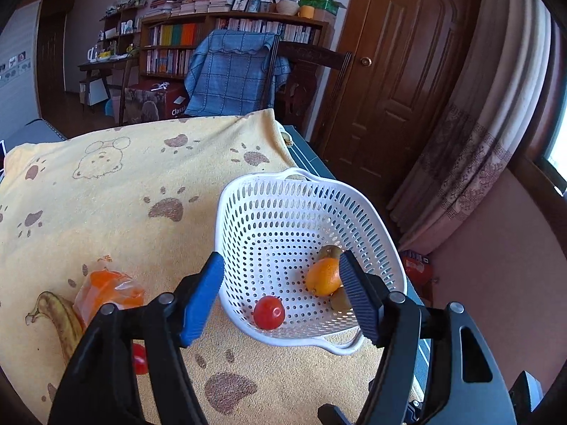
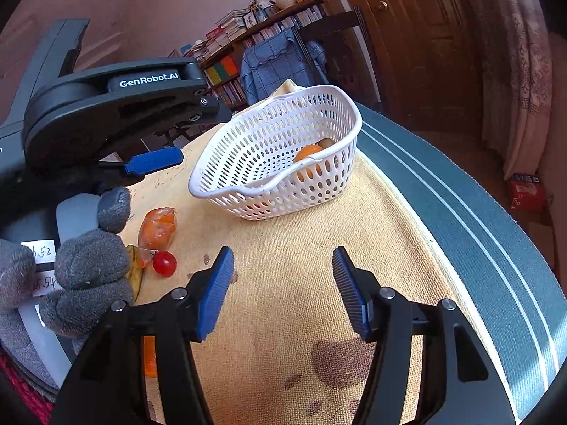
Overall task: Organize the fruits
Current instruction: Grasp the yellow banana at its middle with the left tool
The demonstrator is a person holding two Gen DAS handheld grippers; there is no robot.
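Observation:
A white perforated basket [image 1: 248, 209] stands on the yellow towel; it also shows in the right wrist view [image 2: 248, 148]. Inside lie an orange [image 1: 322, 276], a red tomato [image 1: 268, 312] and two brownish kiwis [image 1: 329, 250]. My left gripper [image 1: 283, 301] is open and empty, hovering over the basket's near rim. On the towel to the left lie a wrapped orange piece [image 1: 106, 290], a spotted banana [image 1: 60, 318] and a second red tomato [image 2: 164, 264]. My right gripper [image 2: 283, 290] is open and empty above bare towel, in front of the basket.
The yellow paw-print towel [image 1: 124, 194] covers a dark table whose grey striped edge [image 2: 460, 212] runs along the right. A gloved hand [image 2: 88, 265] holds the left gripper. A chair with a blue blanket [image 1: 230, 74], bookshelves and a wooden door stand behind.

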